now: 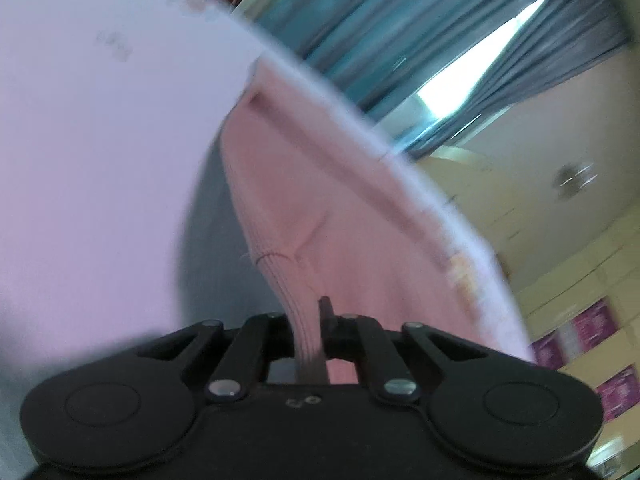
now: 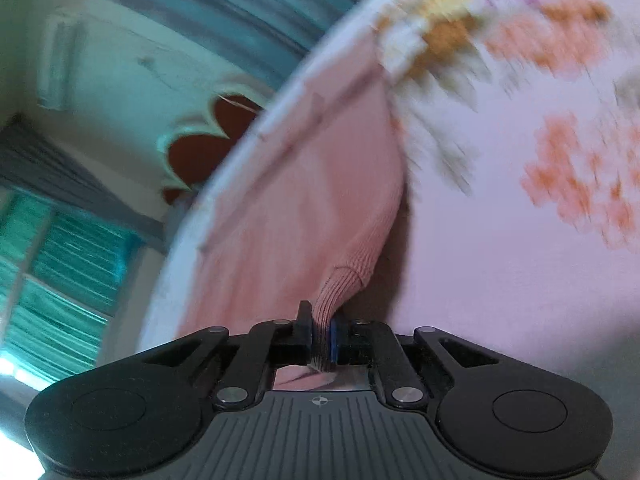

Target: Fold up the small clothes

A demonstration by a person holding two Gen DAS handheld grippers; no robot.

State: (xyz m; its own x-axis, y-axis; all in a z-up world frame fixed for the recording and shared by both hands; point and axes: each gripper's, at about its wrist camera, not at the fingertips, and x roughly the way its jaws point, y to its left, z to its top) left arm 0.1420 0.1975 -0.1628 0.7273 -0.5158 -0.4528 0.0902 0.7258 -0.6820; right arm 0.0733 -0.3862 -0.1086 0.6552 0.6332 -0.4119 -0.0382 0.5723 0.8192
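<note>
A small pink knit garment (image 1: 320, 208) lies on a pale pink bedsheet (image 1: 100, 160) and stretches away from me in both views. In the left wrist view my left gripper (image 1: 310, 332) is shut on the garment's ribbed edge, which runs down between the jaws. In the right wrist view the same pink garment (image 2: 300, 200) rests on the flower-printed sheet (image 2: 520, 220), and my right gripper (image 2: 322, 336) is shut on a bunched ribbed corner of it. Both pictures are blurred and tilted.
Behind the bed's edge hang teal and grey curtains (image 1: 360, 20) with a bright window gap (image 1: 472, 64). A cream wall (image 2: 120, 60), a dark red headboard shape (image 2: 200, 148) and purple posters (image 1: 592, 320) are visible.
</note>
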